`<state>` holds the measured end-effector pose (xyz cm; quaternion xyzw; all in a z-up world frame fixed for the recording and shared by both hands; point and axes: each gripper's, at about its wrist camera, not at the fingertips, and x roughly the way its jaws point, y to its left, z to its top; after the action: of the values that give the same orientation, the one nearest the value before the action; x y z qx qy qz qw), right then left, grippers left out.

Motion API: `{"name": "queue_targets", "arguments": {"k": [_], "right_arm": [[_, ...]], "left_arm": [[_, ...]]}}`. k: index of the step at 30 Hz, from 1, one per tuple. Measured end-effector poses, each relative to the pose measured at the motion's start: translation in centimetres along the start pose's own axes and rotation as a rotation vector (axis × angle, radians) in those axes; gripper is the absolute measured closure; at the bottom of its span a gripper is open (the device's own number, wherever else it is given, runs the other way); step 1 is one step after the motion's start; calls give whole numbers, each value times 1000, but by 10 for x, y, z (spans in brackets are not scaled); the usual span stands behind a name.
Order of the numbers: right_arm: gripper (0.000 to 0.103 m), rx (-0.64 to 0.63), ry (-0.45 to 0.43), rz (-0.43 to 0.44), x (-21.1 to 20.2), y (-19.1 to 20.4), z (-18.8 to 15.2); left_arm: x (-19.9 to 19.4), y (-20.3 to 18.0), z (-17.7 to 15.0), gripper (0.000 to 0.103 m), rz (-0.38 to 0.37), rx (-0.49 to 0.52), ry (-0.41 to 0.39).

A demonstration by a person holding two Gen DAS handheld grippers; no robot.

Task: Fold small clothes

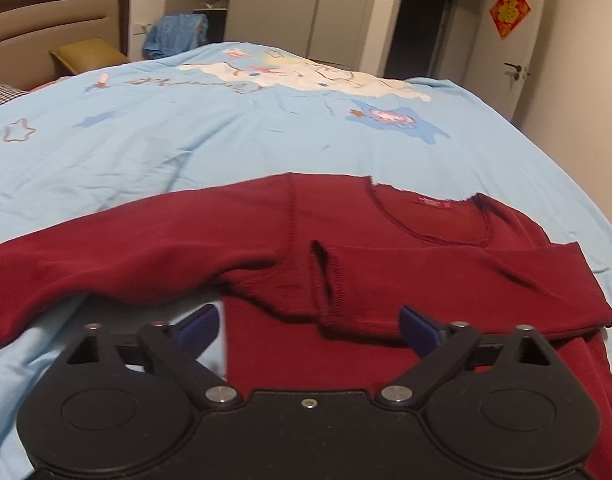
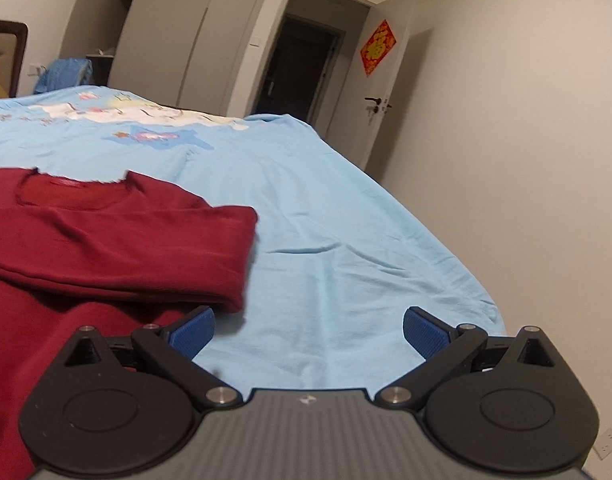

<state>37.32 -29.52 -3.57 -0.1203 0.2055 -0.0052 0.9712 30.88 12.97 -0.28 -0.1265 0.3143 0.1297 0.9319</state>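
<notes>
A dark red long-sleeved top [image 1: 386, 224] lies flat on the light blue bed cover [image 1: 226, 140], neckline toward the far side. One sleeve is folded across the chest, its cuff [image 1: 326, 280] near the middle; the other sleeve [image 1: 106, 248] stretches out to the left. My left gripper [image 1: 309, 330] hovers open above the top's lower body, nothing between its blue pads. In the right wrist view the same top [image 2: 86, 240] fills the left, the folded sleeve's bend [image 2: 242, 256] at its right edge. My right gripper [image 2: 309, 330] is open over bare cover beside the top.
A padded headboard [image 1: 54, 16] and an olive pillow [image 1: 86, 54] stand at the far left. Blue clothing [image 1: 174, 34] is draped beyond the bed. Wardrobe doors [image 2: 178, 40], a dark doorway [image 2: 302, 60] and an open door [image 2: 382, 80] lie behind. The bed's right edge [image 2: 466, 280] drops off.
</notes>
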Motion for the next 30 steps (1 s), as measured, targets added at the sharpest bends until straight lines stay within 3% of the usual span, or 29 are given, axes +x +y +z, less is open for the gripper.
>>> {"name": "queue_targets", "arguments": {"k": [7, 14, 19, 24, 30], "right_arm": [[0, -22, 7, 184, -58, 20, -5], [0, -40, 37, 314, -117, 47, -28], [0, -23, 62, 360, -144, 62, -41], [0, -8, 90, 366, -149, 73, -44], [0, -21, 87, 370, -153, 81, -40]], "left_arm": [[-48, 63, -13, 1, 93, -120, -12], [-96, 153, -28, 1, 252, -294, -77], [-121, 210, -42, 1, 321, -453, -108], [-128, 240, -51, 1, 309, -595, -136], [-115, 259, -61, 20, 371, -761, -177]]}}
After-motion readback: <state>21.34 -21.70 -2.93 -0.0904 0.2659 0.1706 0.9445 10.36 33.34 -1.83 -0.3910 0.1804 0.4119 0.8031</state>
